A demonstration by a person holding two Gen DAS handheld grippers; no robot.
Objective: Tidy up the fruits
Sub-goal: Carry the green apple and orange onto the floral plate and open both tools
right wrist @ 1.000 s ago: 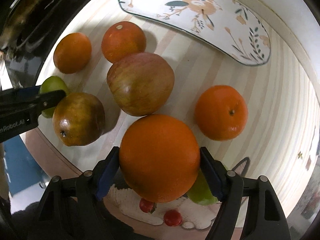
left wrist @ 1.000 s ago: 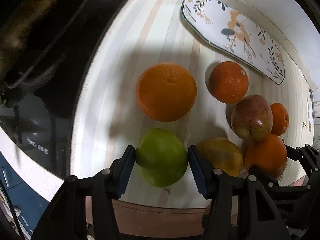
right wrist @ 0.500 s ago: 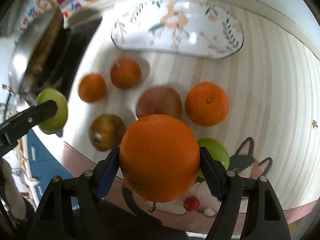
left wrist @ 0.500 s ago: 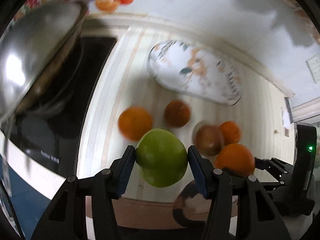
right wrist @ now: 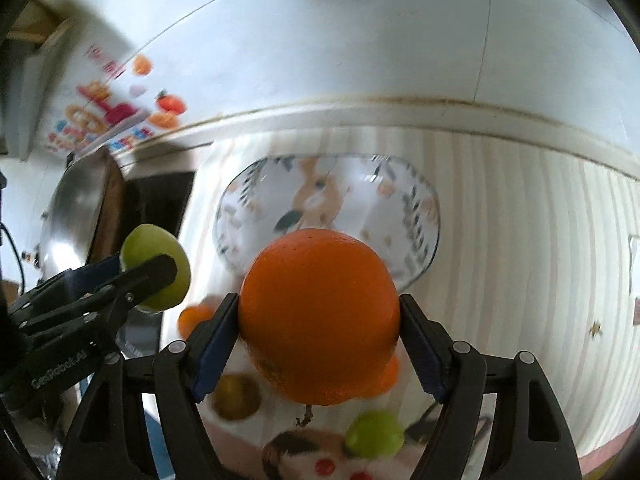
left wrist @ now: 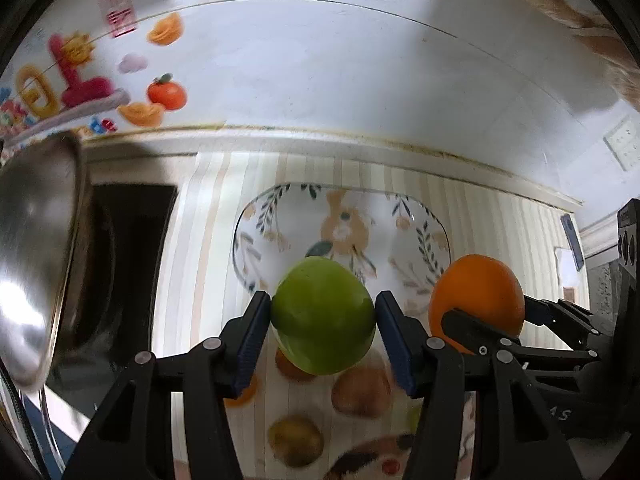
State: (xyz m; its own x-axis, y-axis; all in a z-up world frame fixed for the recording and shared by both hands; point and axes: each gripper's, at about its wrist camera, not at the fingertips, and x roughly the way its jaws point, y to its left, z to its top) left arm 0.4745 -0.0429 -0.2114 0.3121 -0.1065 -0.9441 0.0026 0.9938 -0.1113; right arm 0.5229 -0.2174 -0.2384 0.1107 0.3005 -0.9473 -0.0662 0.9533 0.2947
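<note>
Two fruits are up in the air at once: my left tongs [left wrist: 323, 316] are clamped on a green apple [left wrist: 323, 316], and my right tongs [right wrist: 319, 330] are clamped on a large orange [right wrist: 319, 330]. Both point steeply down, and both fruits hang above the striped bench [left wrist: 208, 264], just short of the oval patterned plate [left wrist: 344, 220] that lies further off, close to the wall.

I take the step in hand to be carrying these two to that plate, which looks bare. To do it well I want to keep both grips squeezed evenly, since round fruit can roll out between flat pads [left wrist: 250, 344] if I ease off early. The plate is long from left to right, so I would set the apple toward its left end and the orange toward its right end, keeping my two tongs from knocking each other. I would lower each fruit until it touches the plate before letting go, because a drop could send it rolling off the shallow rim.

Several fruits are left on the bench nearer to me, blurred: a small orange [right wrist: 195, 319], a yellowish-brown one [left wrist: 295, 441], a reddish one [left wrist: 362, 390] and a second green one [right wrist: 375, 434]. On the left sits a metal pan [left wrist: 36, 260], well clear of my path.
</note>
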